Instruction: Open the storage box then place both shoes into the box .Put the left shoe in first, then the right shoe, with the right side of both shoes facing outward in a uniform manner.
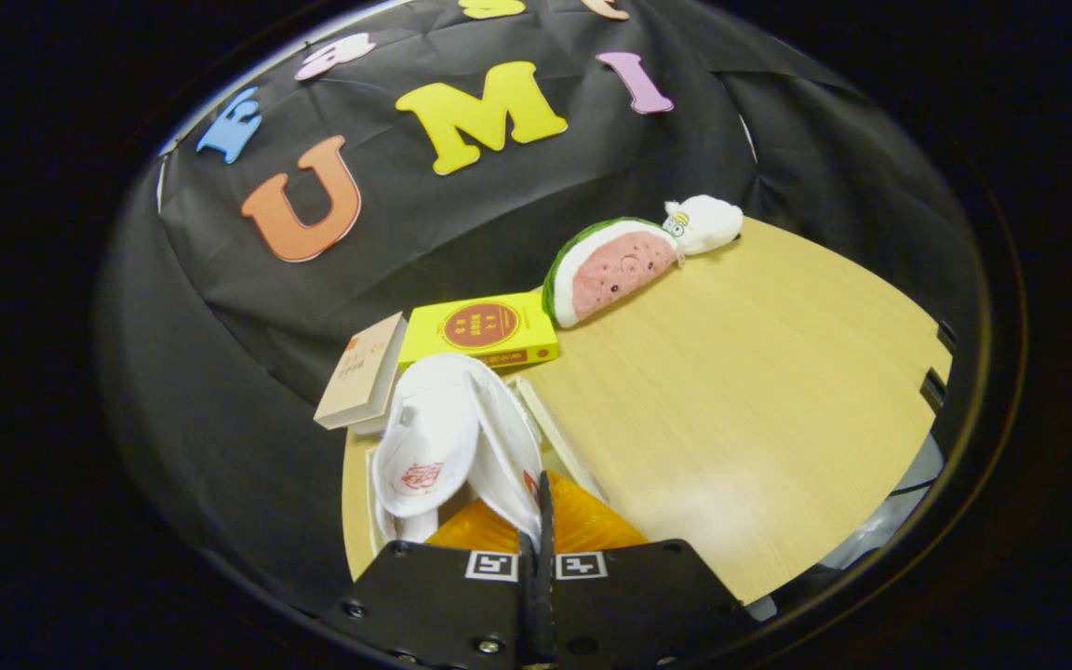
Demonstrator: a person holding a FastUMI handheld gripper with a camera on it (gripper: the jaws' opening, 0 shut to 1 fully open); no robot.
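**A:** What's the danger?

**B:** The table (759, 391) is tilted in my view, so I'm rolled. My white shoe (462, 437) could slip into the orange storage box (582, 526) facing wrong.

**A:** Your grip?

**B:** My gripper (537, 521) has its fingers pressed together, pinching the shoe's edge just above the box.

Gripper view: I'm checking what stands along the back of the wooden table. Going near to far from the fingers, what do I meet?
Gripper shut on white shoe → yellow flat box → watermelon-slice plush toy → small white plush toy.
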